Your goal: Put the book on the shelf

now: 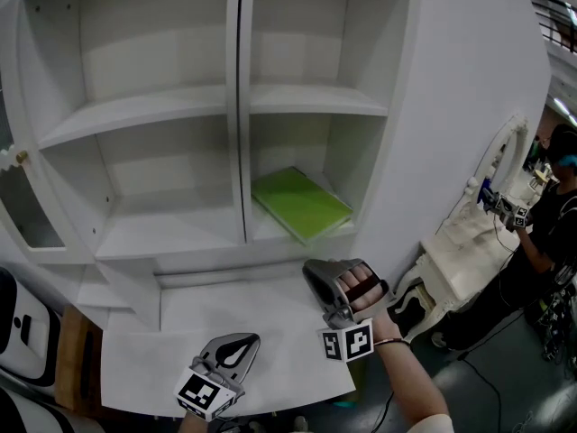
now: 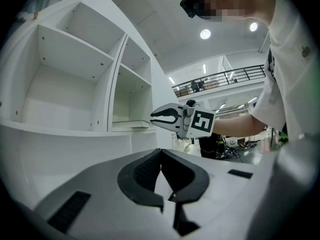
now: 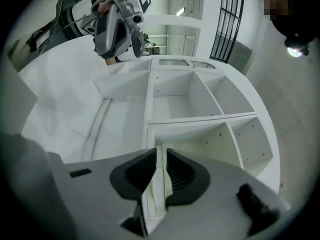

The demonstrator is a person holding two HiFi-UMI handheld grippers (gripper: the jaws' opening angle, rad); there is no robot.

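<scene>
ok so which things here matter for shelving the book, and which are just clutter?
Job: green book, flat in the lower right compartment; white shelf unit; right tool, empty, jaws slightly apart, facing the shelves.
Just around: left tool, shut, empty; person at far right; white appliance at lower left.

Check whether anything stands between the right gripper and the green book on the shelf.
Nothing visible does. The flat green book lies in the lower right compartment of the white shelf; the right gripper hangs just in front of that opening, with only open space between.
</scene>
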